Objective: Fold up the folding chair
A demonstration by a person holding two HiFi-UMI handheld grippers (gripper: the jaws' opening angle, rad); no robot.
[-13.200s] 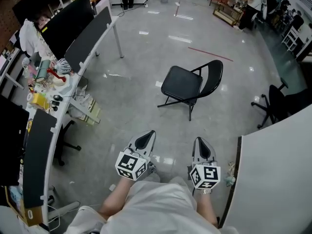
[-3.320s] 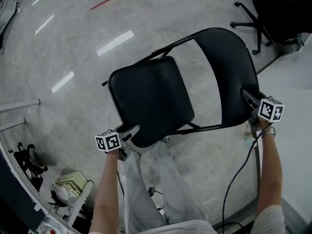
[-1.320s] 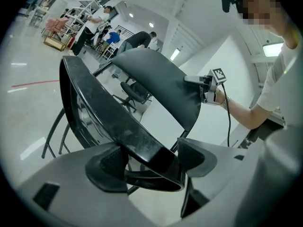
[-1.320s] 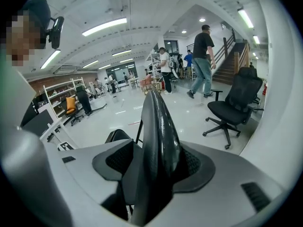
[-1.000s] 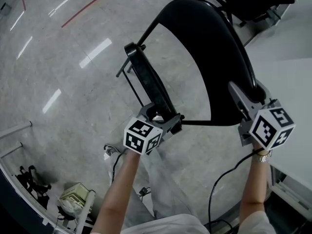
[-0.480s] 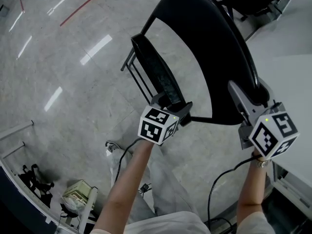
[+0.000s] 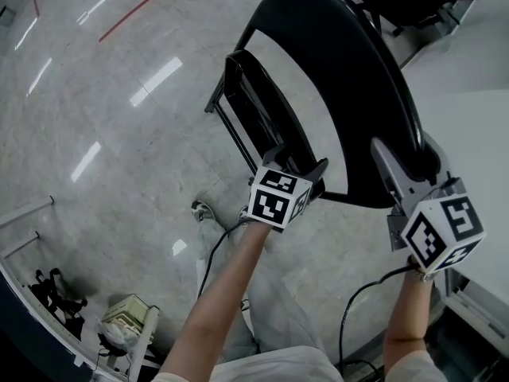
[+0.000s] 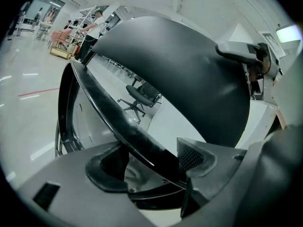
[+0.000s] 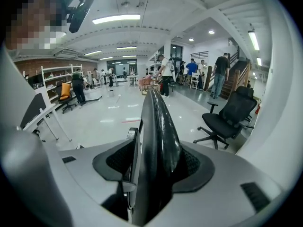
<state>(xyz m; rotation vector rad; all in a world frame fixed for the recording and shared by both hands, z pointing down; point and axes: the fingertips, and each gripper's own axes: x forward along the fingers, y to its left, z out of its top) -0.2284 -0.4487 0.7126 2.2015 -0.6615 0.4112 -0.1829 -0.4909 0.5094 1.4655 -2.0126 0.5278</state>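
Note:
The black folding chair stands below me in the head view, its curved backrest (image 7: 350, 86) towards me. Its seat (image 7: 258, 114) is tipped up steeply, close to the backrest. My left gripper (image 7: 296, 168) is shut on the seat's front edge, which runs slantwise between the pads (image 8: 191, 152) in the left gripper view. My right gripper (image 7: 398, 156) is shut on the backrest's right edge; in the right gripper view that edge (image 9: 158, 122) stands upright between the jaws. The chair's legs are mostly hidden.
A black office chair (image 9: 227, 117) stands close behind the folding chair. A white tabletop (image 7: 477, 142) lies at my right. Grey glossy floor with a red line (image 7: 143, 6) spreads to the left. A cable (image 7: 215, 249) hangs by my legs. People stand far off.
My left gripper has carried the seat's front edge up and to the right, so the seat has swung closer to the backrest. The right gripper has barely moved.

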